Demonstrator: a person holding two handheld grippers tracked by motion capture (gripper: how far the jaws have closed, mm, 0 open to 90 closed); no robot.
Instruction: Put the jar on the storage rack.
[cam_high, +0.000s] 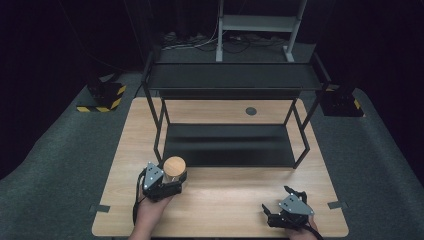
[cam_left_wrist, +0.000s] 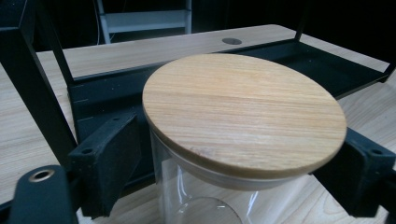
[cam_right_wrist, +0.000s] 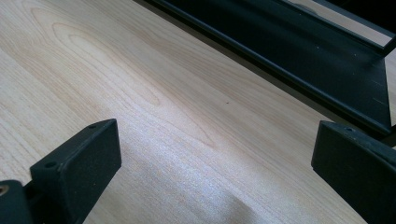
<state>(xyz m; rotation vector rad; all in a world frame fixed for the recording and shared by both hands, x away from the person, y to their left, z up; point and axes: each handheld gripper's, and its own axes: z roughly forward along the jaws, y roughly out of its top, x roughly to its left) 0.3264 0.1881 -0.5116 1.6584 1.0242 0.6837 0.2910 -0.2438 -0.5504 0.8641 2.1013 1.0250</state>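
High view overhead facing forward, gripper views close, sharing black rack (cam_high: 227, 145)

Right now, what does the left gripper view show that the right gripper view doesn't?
Left gripper view alone: a glass jar with a round wooden lid between that gripper's jaws, which sit against its sides, plus the table's round grommet. Right gripper view alone: wide-open jaws over bare tabletop. Both share the light wooden table and the black metal shelf rack.

Jar (cam_high: 174, 169) on table (cam_high: 225, 200), just before shelf rack (cam_high: 230, 145), perhaps touching.
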